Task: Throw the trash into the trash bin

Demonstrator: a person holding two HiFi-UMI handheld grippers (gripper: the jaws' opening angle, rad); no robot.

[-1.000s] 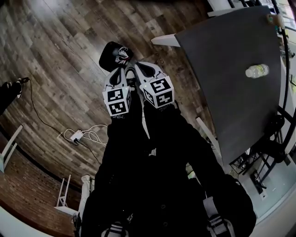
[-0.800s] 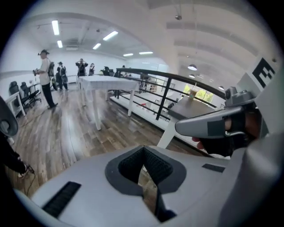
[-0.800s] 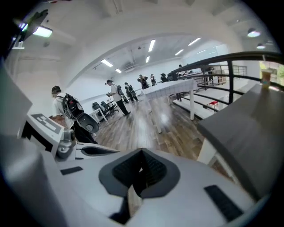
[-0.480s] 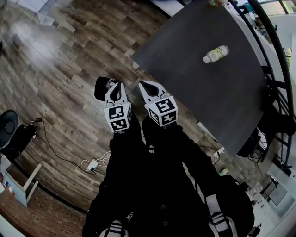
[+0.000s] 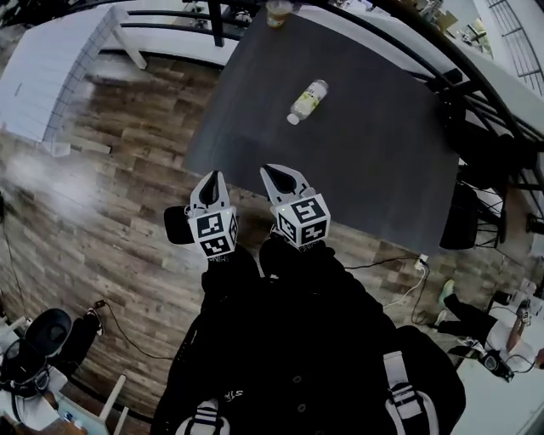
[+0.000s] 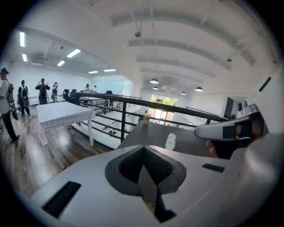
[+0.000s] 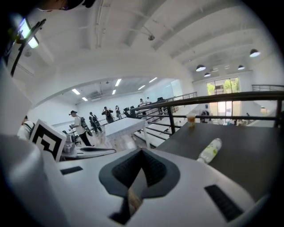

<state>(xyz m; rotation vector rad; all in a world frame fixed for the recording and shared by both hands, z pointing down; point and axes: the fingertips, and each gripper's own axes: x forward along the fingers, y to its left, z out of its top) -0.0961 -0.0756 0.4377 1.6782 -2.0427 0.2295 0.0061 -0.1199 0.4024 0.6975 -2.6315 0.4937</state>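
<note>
Wooden flooring [image 5: 102,170] fills the left of the head view, and a dark grey worktop [image 5: 399,170] is seen ahead. The plastic bottle [image 5: 307,101], judged to be the trash, is laid on its side on that worktop, well apart from both grippers. A cup [image 5: 278,12] is stood at the far edge. The left gripper [image 5: 212,177] and the right gripper [image 5: 270,172] are held side by side at the worktop's near edge, with nothing carried. A dark rounded object [image 5: 176,225] is seen on the floor just beside the left gripper; whether it is the trash bin cannot be told.

From the left gripper view, the fingers [image 6: 128,166] are shown pressed together with nothing between them. The bottle [image 6: 171,141] is seen ahead, the cup [image 6: 146,117] beyond it by a black railing [image 6: 122,115], and a white table [image 6: 62,111] and standing people off to the left.

From the right gripper view, the fingers [image 7: 155,170] are likewise shown together and empty, and the bottle [image 7: 209,150] is seen lying to the right of their line.

Being round and on its side, the bottle could be set rolling if it is nudged by closed fingers; they would have to be parted first. The cup could be knocked by a long reach, and the two grippers, held so close, could be struck together.
</note>
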